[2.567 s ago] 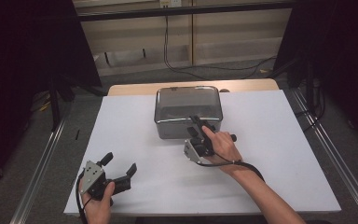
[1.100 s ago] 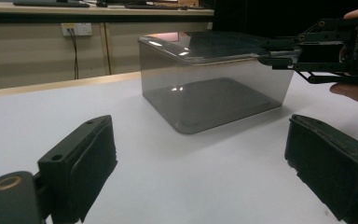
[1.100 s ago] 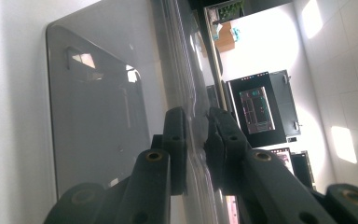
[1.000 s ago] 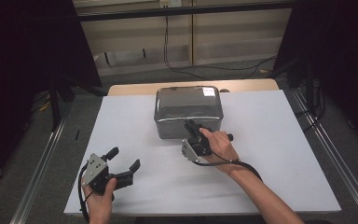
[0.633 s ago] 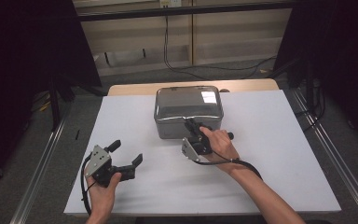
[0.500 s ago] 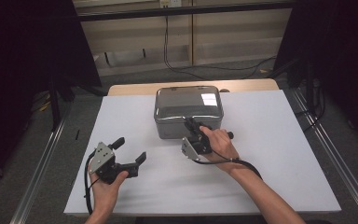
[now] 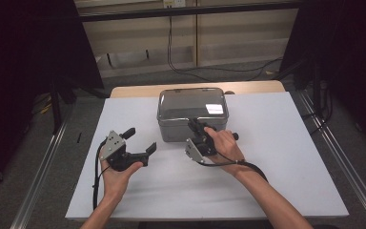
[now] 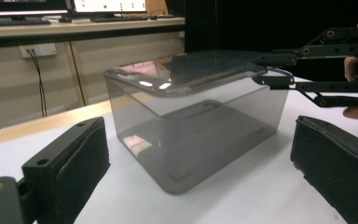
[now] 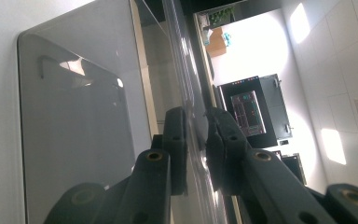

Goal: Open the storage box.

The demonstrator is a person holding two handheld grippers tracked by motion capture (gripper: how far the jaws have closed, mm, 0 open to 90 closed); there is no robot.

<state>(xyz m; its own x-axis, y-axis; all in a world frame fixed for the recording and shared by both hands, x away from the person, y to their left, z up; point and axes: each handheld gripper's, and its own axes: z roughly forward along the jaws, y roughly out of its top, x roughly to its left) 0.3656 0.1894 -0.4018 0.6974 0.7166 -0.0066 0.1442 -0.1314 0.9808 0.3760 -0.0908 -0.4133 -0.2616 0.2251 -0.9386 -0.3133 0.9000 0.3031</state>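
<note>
Your left gripper [image 7: 136,140] and right gripper [image 7: 196,128] are black, each topped by a grey three-cornered plate — a black cable trails from both at the lower middle of the frame. Thick black pads [image 8: 70,168] face the jaws, round pivot holes along the bars. Forearms bare — no sleeves.

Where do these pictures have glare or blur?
High view: a white glare patch on the box lid. Left gripper view: soft reflections on the lid, and the near jaws are blurred. Right gripper view: bright, washed-out room behind the right gripper, shut on the lid edge.
</note>
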